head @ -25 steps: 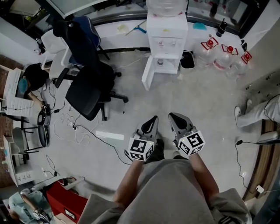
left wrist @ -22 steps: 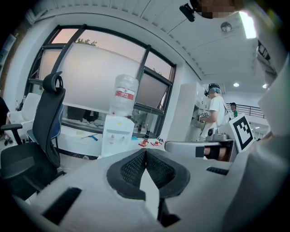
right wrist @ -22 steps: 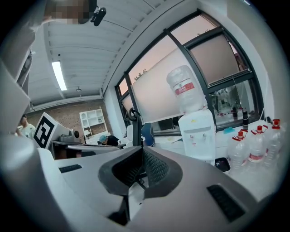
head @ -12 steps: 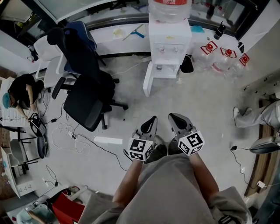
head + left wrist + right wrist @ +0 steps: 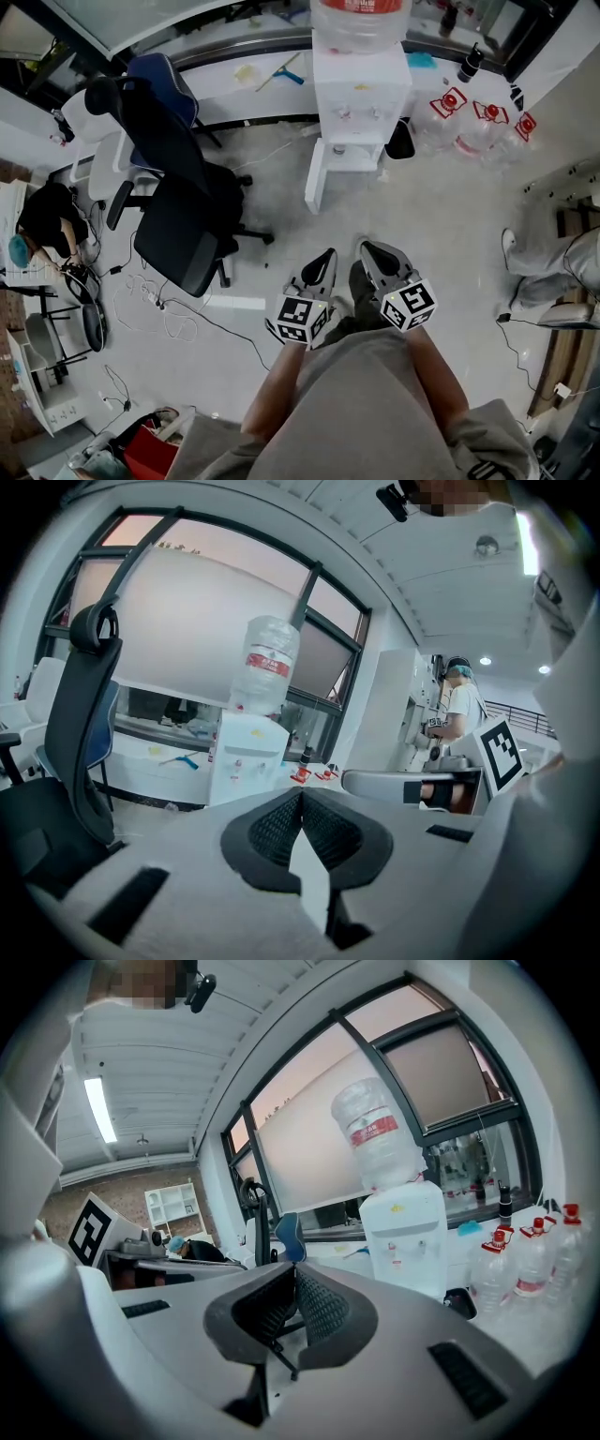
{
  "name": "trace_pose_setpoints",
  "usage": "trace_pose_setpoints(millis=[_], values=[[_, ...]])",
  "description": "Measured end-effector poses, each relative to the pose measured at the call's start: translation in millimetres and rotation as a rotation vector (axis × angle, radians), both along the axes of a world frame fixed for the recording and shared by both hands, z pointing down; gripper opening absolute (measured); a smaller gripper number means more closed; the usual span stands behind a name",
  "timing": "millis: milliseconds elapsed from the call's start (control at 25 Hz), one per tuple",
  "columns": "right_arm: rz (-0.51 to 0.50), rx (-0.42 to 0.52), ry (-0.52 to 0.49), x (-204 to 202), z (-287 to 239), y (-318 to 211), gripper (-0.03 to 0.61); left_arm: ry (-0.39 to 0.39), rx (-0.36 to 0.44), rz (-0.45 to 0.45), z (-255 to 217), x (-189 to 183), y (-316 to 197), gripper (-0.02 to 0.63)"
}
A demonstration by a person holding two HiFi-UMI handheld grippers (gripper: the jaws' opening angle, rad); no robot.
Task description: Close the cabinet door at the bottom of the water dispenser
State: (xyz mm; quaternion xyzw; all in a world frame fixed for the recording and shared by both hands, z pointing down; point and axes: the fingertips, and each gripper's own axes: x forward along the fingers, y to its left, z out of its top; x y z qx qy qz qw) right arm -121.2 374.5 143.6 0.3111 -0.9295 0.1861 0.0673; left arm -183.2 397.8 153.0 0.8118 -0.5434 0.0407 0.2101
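We stand on a grey floor facing a white water dispenser, well apart from us, with a large bottle upended on top. The cabinet door at its base stands swung open, jutting toward us at the left side of the head view. We hold the left gripper and right gripper side by side in front of us, each with its jaws pressed together and nothing between them. A black office chair stands to the left of the dispenser. Capped water bottles sit on the floor to its right.
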Motion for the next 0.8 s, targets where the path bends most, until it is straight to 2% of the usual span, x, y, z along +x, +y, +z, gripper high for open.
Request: trace_pose_setpoints(millis=[440, 800], values=[[0.031, -0.062, -0.037, 0.4, 19.0, -124.2, 0.012, -0.029, -0.060, 0.026, 14.7, 2.4, -120.5, 0.008], [0.057, -0.171, -0.060, 6.1, 52.7, -211.1, 0.012, -0.068, -0.170, 0.064, 42.2, 3.0, -199.4, 0.008]])
